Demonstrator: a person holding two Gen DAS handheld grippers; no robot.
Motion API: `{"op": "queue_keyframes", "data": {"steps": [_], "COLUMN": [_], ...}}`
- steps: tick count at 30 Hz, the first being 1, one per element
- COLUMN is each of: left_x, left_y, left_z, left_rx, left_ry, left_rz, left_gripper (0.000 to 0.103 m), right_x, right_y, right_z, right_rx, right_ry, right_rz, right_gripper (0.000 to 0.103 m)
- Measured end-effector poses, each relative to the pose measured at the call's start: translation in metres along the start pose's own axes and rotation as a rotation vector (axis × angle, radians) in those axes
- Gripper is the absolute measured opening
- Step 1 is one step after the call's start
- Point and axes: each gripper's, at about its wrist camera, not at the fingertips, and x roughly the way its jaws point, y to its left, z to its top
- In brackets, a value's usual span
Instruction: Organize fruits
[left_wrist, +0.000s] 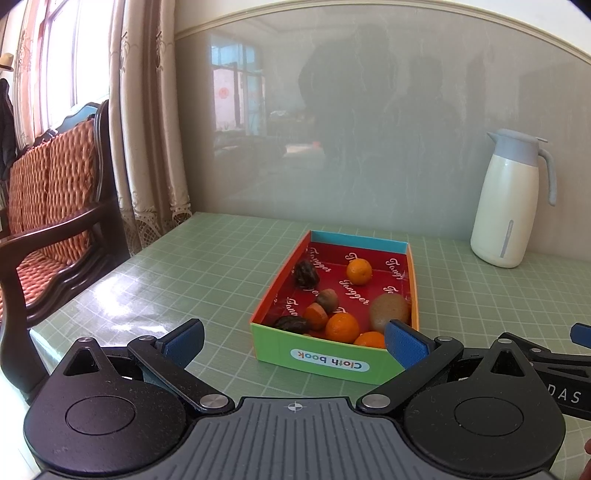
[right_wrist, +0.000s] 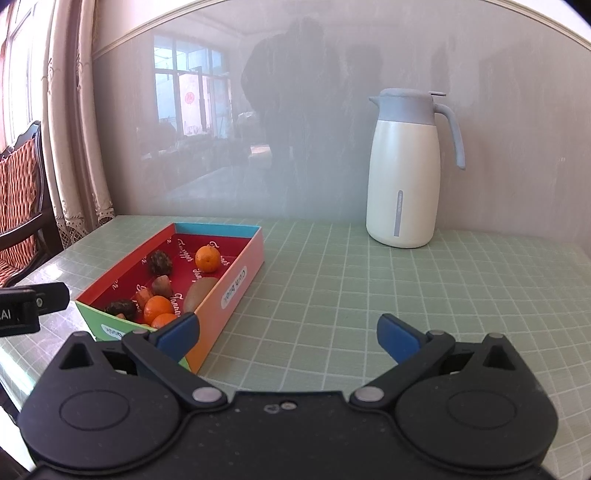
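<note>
A colourful cardboard box (left_wrist: 325, 360) with a red inside stands on the green grid table; it also shows in the right wrist view (right_wrist: 236, 284). In it lie several fruits: oranges (left_wrist: 359, 271) (right_wrist: 207, 259), a large kiwi (left_wrist: 389, 312) (right_wrist: 199, 297), a small kiwi (left_wrist: 328, 300), a carrot-like orange piece (left_wrist: 317, 315) and dark spiky fruits (left_wrist: 306, 274) (right_wrist: 160, 262). My left gripper (left_wrist: 295, 345) is open and empty just before the box's near end. My right gripper (right_wrist: 288, 338) is open and empty, to the right of the box.
A white thermos jug with a grey lid (left_wrist: 511, 201) (right_wrist: 406, 173) stands at the back right against the wall. A wooden chair with an orange cushion (left_wrist: 51, 206) is beside the table's left edge. The right gripper's body (left_wrist: 554, 369) is at the left view's right edge.
</note>
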Motion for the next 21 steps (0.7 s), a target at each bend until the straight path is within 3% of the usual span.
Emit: {"op": "queue_keyframes", "data": {"steps": [21], "left_x": [0.005], "left_y": [0.0012], "left_z": [-0.0027], "left_rx": [0.001], "left_ry": [0.002], "left_rz": [0.011], "left_gripper": [0.103], "right_x": [0.0027], "right_y": [0.0002], "right_z": [-0.0018], "right_rx": [0.0], "right_ry": [0.004], "right_rz": [-0.003], "right_gripper": [0.103]}}
